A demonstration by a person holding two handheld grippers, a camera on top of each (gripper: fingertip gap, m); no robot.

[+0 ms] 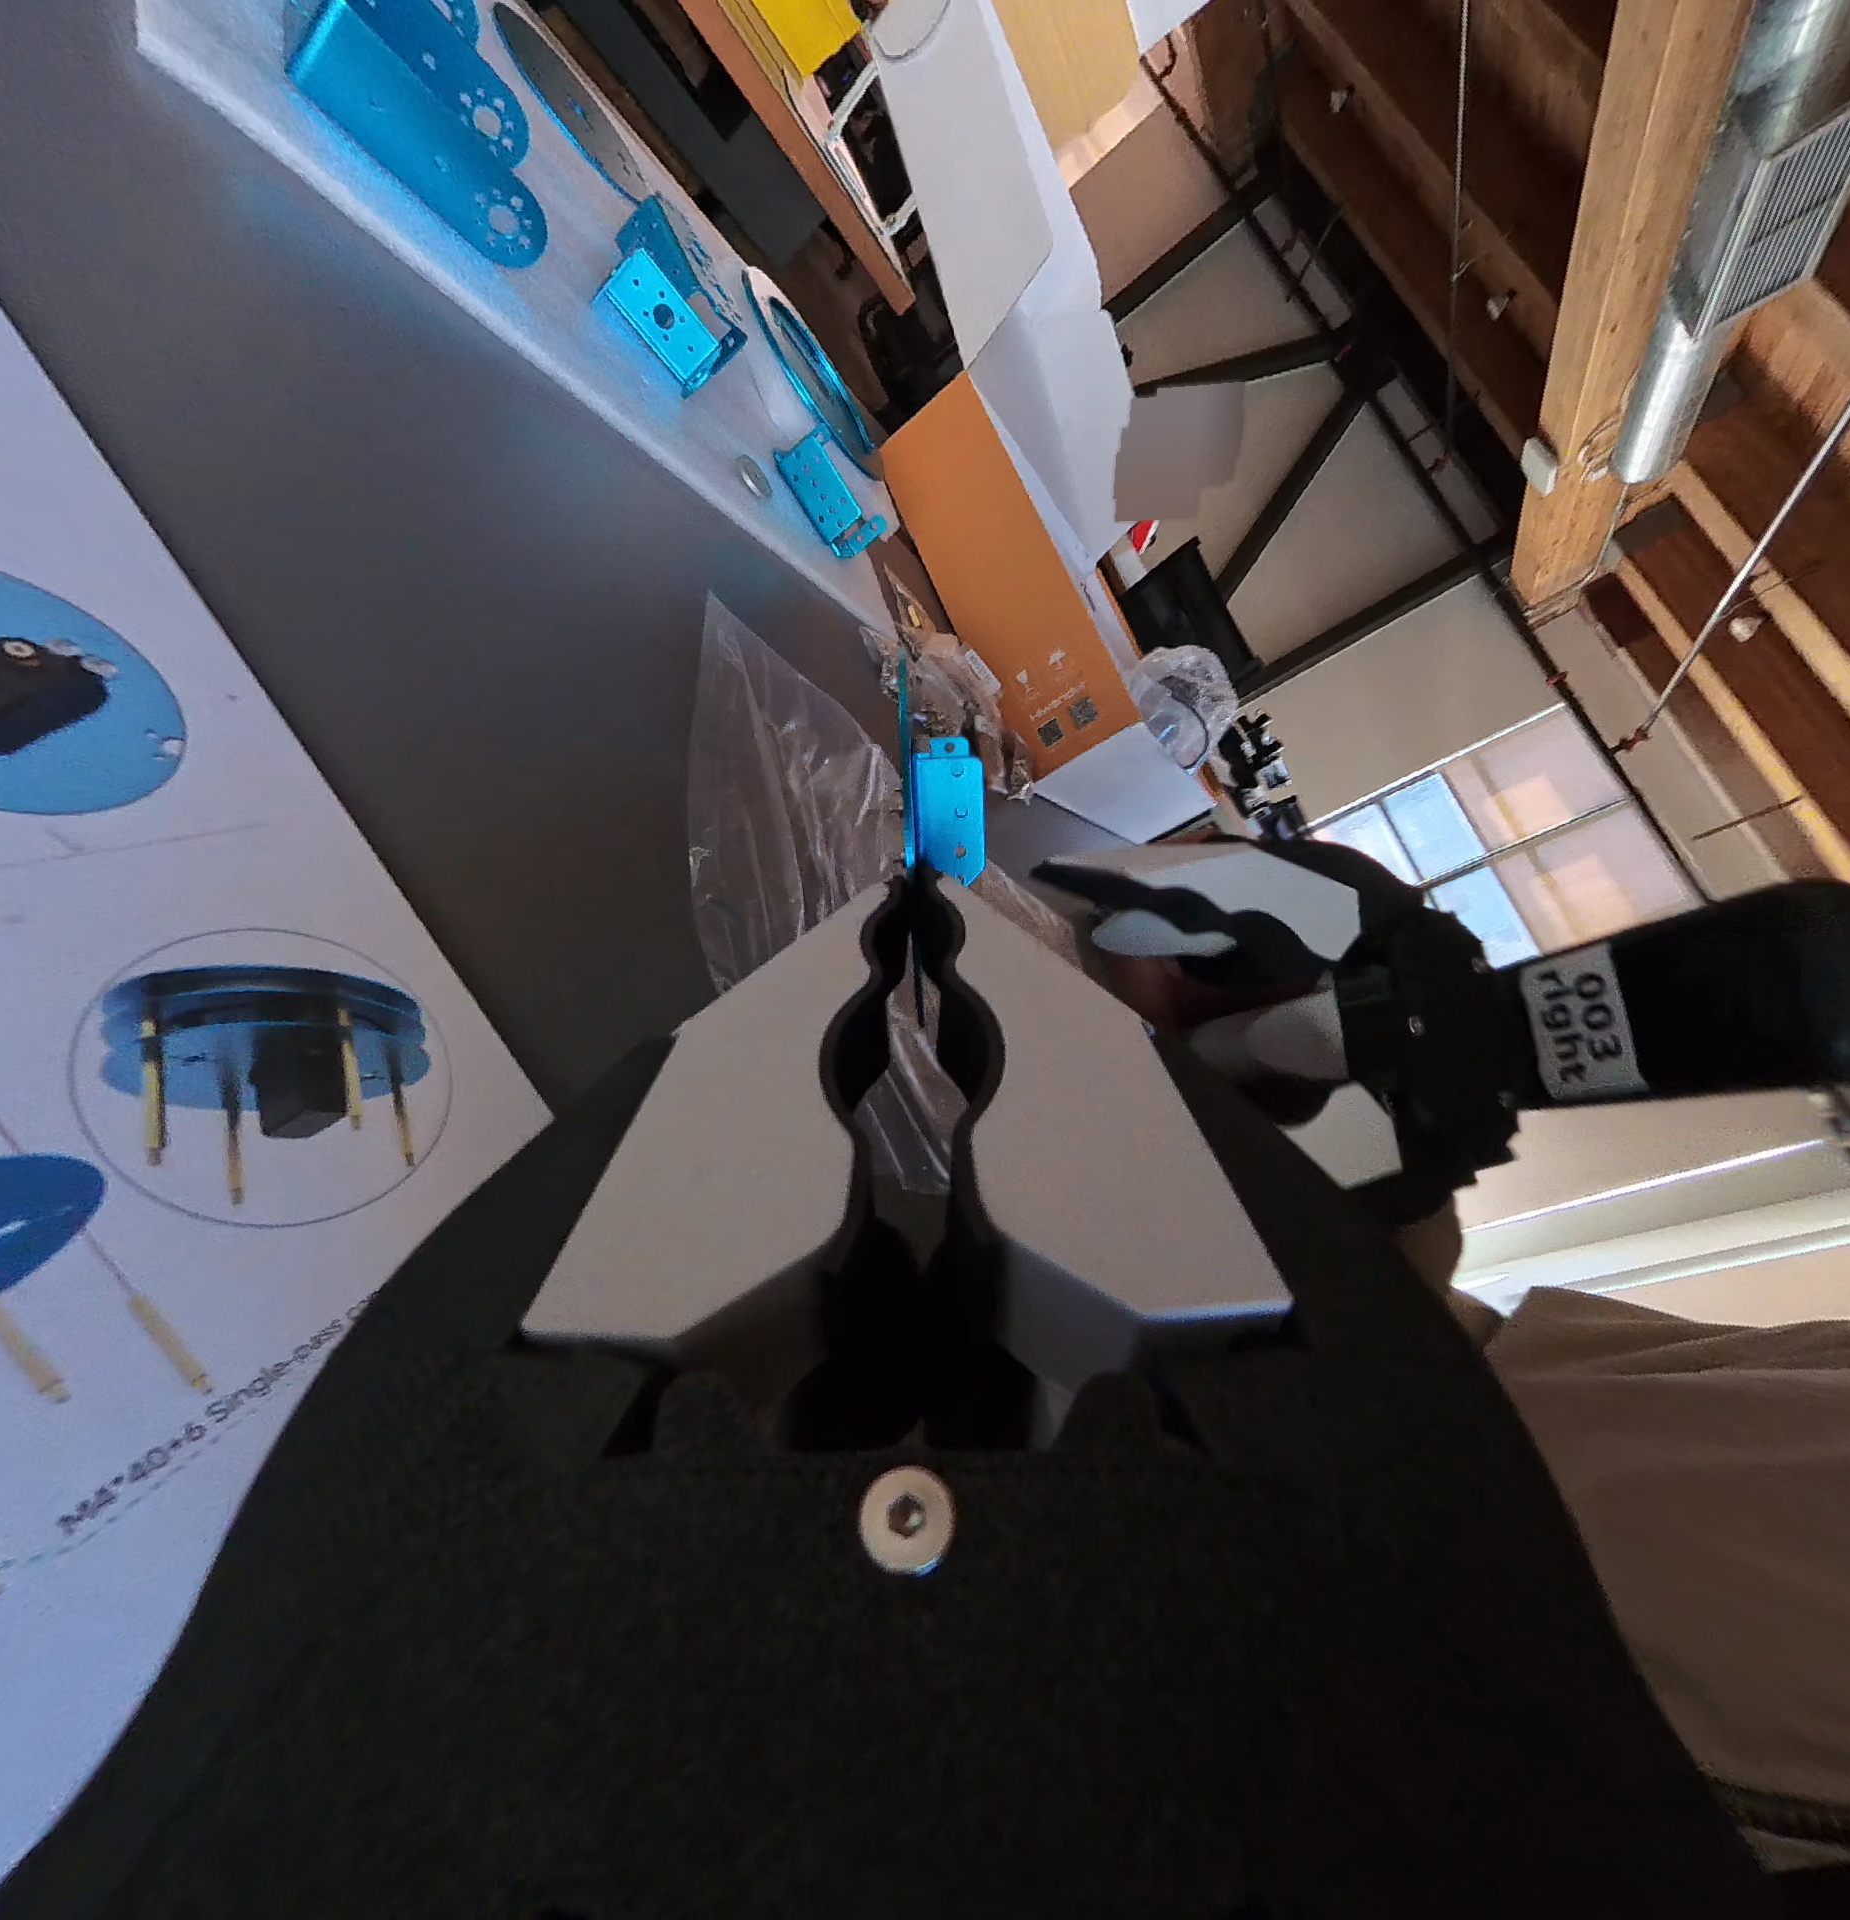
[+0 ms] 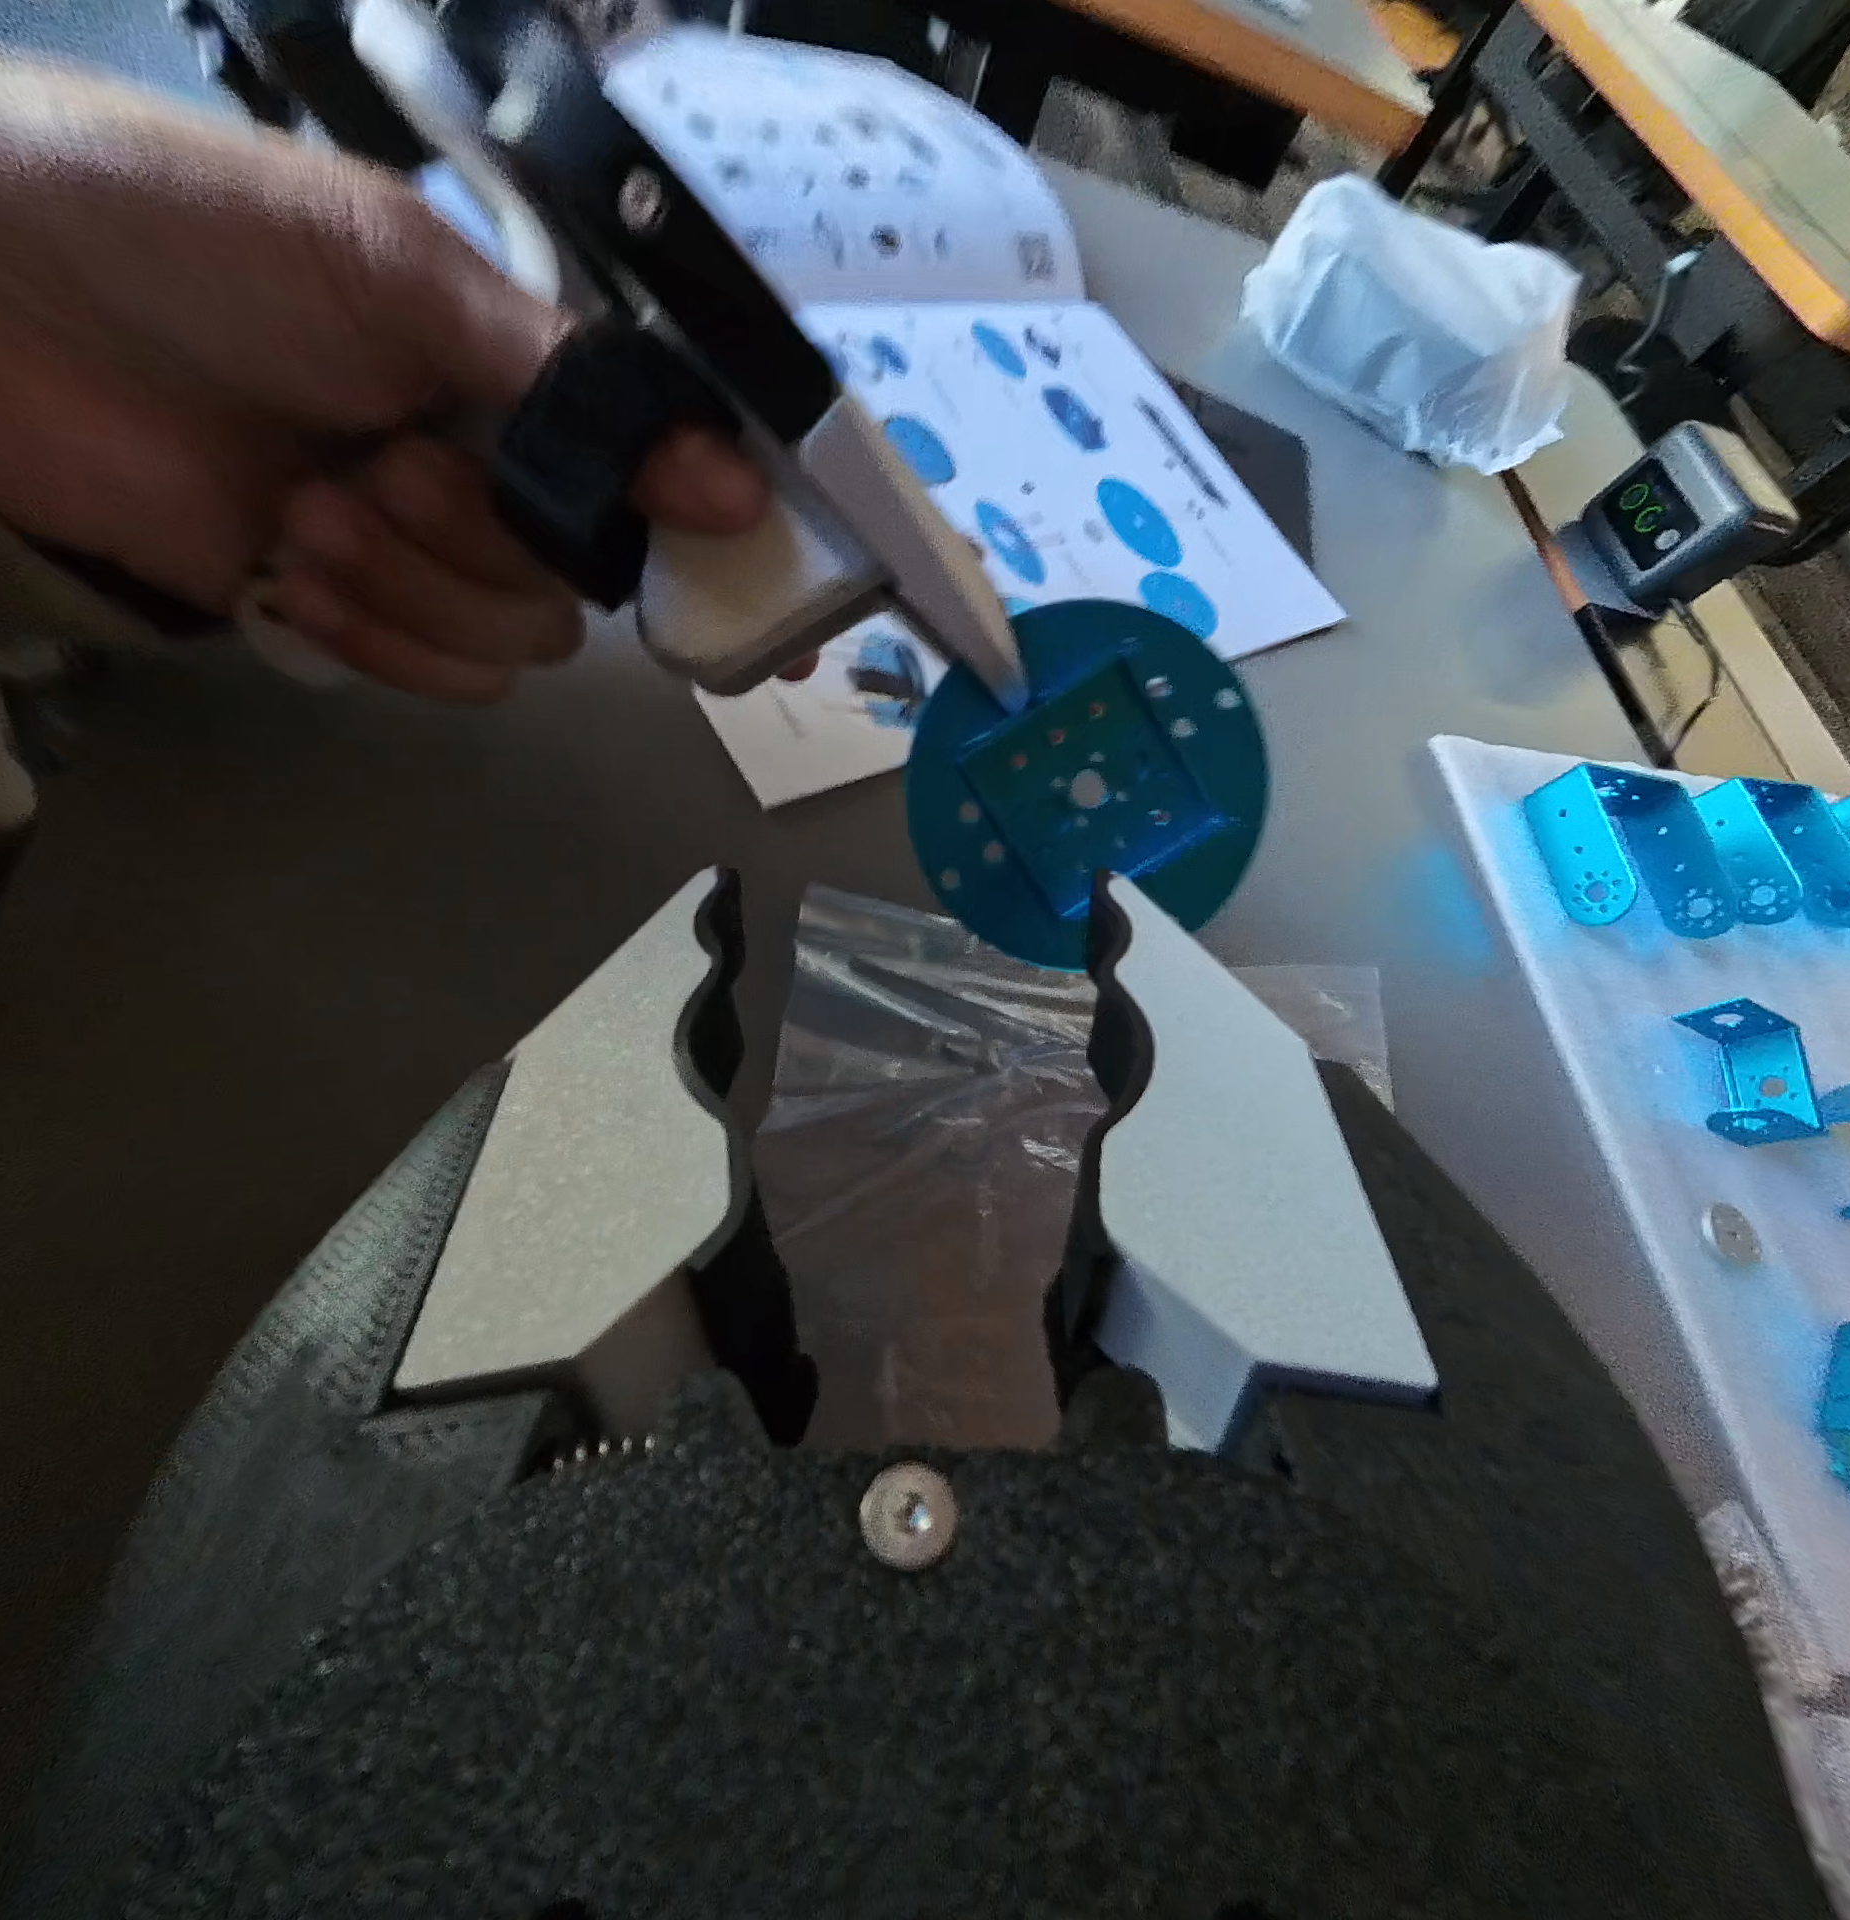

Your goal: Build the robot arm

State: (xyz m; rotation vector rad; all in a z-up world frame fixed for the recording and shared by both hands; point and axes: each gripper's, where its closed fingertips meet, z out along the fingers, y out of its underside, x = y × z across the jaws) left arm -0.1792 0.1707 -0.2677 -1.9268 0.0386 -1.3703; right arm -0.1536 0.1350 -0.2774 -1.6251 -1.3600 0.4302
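My left gripper (image 1: 916, 894) is shut on the rim of a blue round perforated disc (image 1: 904, 727), seen edge-on in the left wrist view, with a blue square bracket (image 1: 947, 810) against its face. In the right wrist view the disc (image 2: 952, 831) hangs face-on above the table from the left gripper (image 2: 1009, 681), which a hand holds, and the bracket (image 2: 1092, 800) lies across its middle. My right gripper (image 2: 913, 888) is open and empty just below the disc. Its right fingertip (image 2: 1108, 904) is at the bracket's lower edge. The right gripper also shows in the left wrist view (image 1: 1118, 909).
A white foam tray (image 2: 1586, 1060) with several blue brackets lies at the right. An instruction sheet (image 2: 1066, 457) and a clear plastic bag (image 2: 931, 1049) lie on the grey table. A white wrapped bundle (image 2: 1409, 322) and a small grey device (image 2: 1669, 509) stand farther back. An orange and white box (image 1: 1004, 582) stands behind. Left tips to right tips: about 5 cm.
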